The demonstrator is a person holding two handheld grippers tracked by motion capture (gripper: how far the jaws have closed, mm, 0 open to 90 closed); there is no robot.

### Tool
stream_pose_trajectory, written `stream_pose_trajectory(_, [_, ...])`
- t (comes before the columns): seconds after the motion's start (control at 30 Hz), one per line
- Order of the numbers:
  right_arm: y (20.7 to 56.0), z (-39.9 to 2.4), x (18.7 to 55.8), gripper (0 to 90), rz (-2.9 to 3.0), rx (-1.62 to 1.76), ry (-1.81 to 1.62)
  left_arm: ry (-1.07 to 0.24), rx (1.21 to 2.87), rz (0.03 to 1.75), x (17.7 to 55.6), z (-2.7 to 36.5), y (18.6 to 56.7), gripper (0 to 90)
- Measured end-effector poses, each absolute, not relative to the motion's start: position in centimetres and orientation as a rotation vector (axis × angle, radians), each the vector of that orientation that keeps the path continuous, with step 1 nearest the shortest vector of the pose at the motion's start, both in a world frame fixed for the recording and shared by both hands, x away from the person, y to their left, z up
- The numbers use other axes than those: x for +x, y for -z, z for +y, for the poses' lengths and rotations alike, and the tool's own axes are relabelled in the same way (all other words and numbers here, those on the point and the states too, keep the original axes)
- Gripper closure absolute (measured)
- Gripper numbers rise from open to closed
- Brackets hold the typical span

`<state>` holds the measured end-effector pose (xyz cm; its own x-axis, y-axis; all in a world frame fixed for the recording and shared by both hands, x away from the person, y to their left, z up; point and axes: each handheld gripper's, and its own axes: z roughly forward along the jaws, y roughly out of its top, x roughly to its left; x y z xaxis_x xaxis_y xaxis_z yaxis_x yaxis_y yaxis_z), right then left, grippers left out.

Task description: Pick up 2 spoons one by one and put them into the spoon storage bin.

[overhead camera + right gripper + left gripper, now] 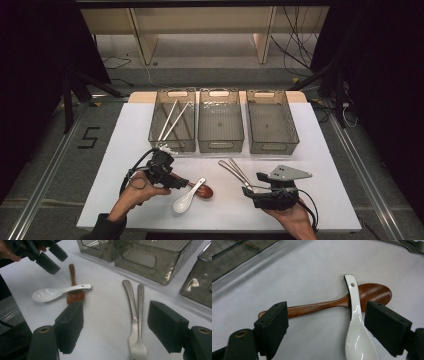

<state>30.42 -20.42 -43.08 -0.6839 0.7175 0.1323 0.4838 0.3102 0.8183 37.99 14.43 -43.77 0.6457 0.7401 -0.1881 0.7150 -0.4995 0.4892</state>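
A brown wooden spoon [317,305] lies on the white tabletop, and a white ceramic spoon [357,340] lies across its neck. My left gripper [329,327] is open just above them, with the wooden handle and the white spoon's handle between its black jaws, untouched. In the high view the left gripper [181,183] points right at both spoons [192,195]. Two metal utensils [136,315], one clearly a fork, lie side by side between the open jaws of my right gripper [118,327]. From above, the right gripper [255,187] sits low at their near ends [235,170].
Three smoky clear bins stand in a row at the back of the table [325,190]. The left bin [159,131] holds chopsticks [170,120]; the middle bin [220,145] and right bin [272,145] look empty. The left gripper [50,257] shows beyond the spoons.
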Motion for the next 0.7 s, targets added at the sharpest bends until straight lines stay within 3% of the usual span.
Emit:
stream_pose_trajectory(0.33, [43.0, -20.5, 30.5, 30.0, 2.325, 1.086, -1.308, 0.045, 2.399, 1.101, 37.5, 13.0, 45.0, 25.9])
stream_pose_trajectory(0.7, [42.9, -20.1, 30.3, 30.1, 2.33, 1.077, -1.297, 0.111, 2.446, 1.037, 36.8, 11.7, 46.0, 45.1])
